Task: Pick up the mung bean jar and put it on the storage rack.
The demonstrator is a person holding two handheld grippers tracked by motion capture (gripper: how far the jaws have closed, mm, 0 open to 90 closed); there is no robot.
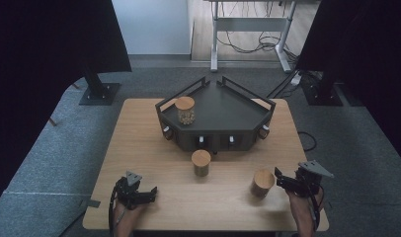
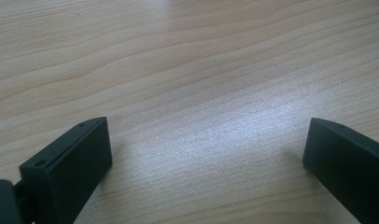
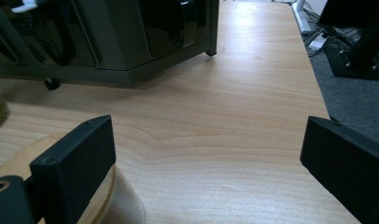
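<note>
1. A wooden table (image 1: 149, 148) is seen on a grey carpet, with dark curtains at both sides.
2. A dark angular rack (image 1: 218, 116) is placed at the far middle of the table; one lidded jar (image 1: 184, 109) is standing on top of it.
3. A second jar (image 1: 201, 162) is standing in front of the rack.
4. A third jar (image 1: 262, 182) is found near the right front edge, just beside the right claw (image 1: 279, 178).
5. The right claw is spread wide; the jar is beside one of its fingers, not between them.
6. The left claw (image 1: 150, 193) is spread over bare wood, with nothing held.
</note>
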